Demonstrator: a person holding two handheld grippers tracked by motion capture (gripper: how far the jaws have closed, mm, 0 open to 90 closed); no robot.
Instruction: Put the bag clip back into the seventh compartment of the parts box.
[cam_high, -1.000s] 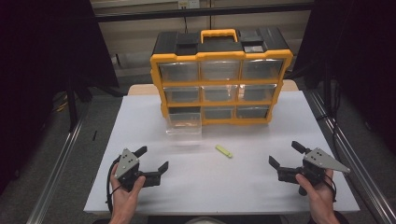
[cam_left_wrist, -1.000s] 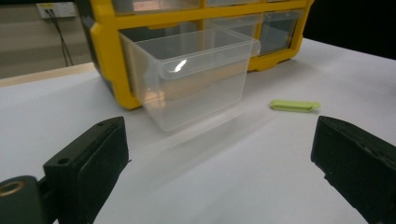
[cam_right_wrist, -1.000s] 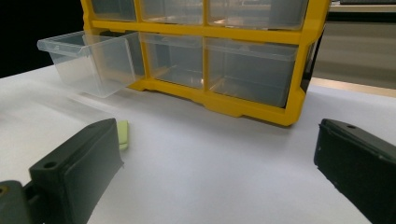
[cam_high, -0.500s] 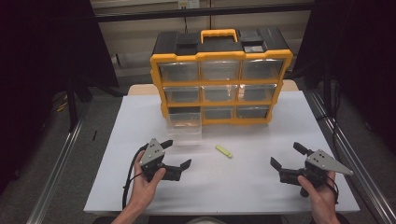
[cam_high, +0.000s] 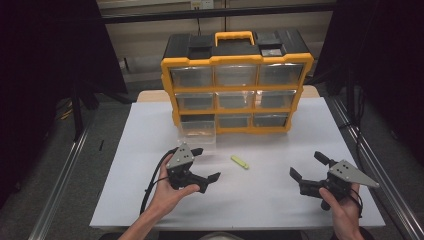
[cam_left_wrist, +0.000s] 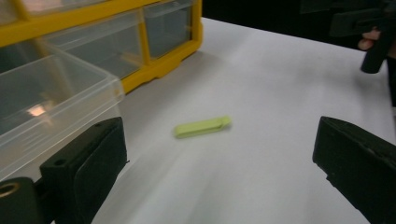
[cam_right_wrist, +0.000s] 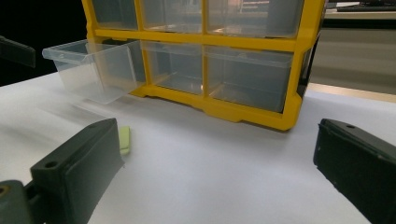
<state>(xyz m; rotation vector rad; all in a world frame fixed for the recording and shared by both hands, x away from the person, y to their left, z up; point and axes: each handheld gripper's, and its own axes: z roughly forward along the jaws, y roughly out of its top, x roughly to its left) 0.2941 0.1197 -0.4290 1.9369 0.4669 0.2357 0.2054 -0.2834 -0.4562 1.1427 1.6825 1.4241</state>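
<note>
High view, nearest row: left gripper held in a person's left hand, jaws spread wide and empty, angled toward the table's middle; right gripper in the right hand at the near right corner, jaws likewise wide and holding nothing, well apart from everything else. White table beneath both.

Middle row: one small pale-green clip, lying flat and loose on the table between the two grippers, nearer the left. In the left gripper view the green clip sits ahead, centred between the spread jaws, not touched; the aim suggests this gripper is lined up to take it. In the right gripper view only its end peeks past a jaw.

Far row: clear drawer, pulled out from the bottom-left slot and open on top, probably the place meant for the clip. Behind it, yellow organiser with three rows of clear drawers, other drawers pushed in, black top and handle.
</note>
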